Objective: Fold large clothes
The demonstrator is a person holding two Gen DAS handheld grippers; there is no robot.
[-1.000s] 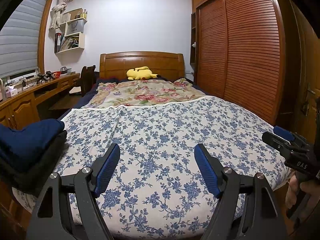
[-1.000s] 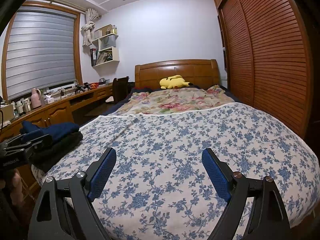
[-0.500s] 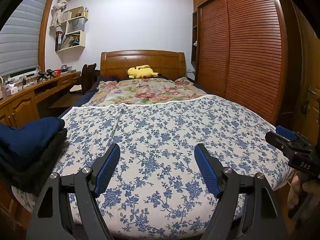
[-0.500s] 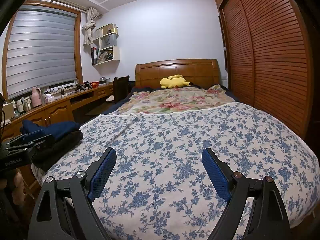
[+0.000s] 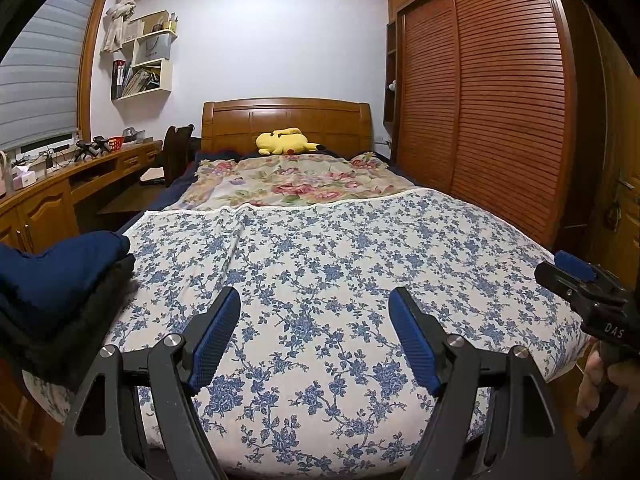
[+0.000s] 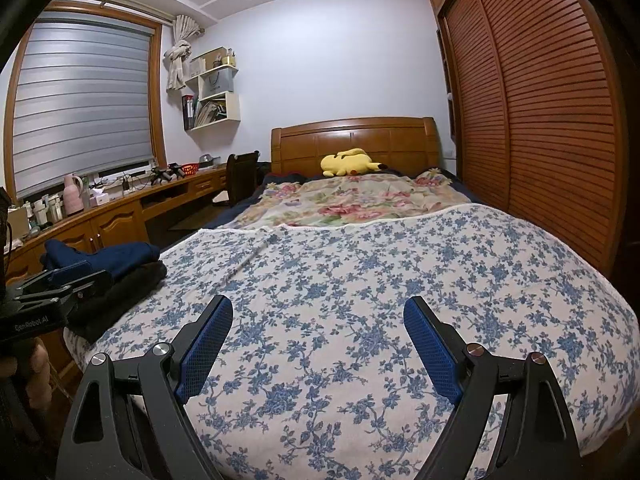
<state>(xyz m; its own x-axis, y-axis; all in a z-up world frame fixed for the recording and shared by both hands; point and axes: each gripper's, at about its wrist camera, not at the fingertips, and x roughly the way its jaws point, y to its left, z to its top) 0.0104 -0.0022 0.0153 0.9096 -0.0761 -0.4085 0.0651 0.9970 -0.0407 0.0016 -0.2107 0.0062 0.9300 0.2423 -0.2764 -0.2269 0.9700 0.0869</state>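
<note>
A folded navy garment (image 5: 56,272) lies on a folded black garment (image 5: 76,332) at the bed's front left corner; the stack also shows in the right wrist view, navy (image 6: 116,256) over black (image 6: 120,292). My left gripper (image 5: 314,300) is open and empty above the foot of the bed, to the right of the stack. My right gripper (image 6: 318,308) is open and empty above the middle of the bed's foot end. Each gripper shows at the edge of the other's view, the right one (image 5: 580,280) and the left one (image 6: 60,284).
The bed carries a blue-flowered white sheet (image 5: 340,264), a rose-patterned blanket (image 5: 296,180) and a yellow plush toy (image 5: 284,142) by the headboard. A wooden desk (image 6: 120,208) and chair (image 6: 240,176) run along the left. Louvered wardrobe doors (image 5: 500,120) stand on the right.
Both grippers have risen or tilted slightly, so the bed sits a little lower in view. Both stay open and empty. The clothes stack has not moved.
</note>
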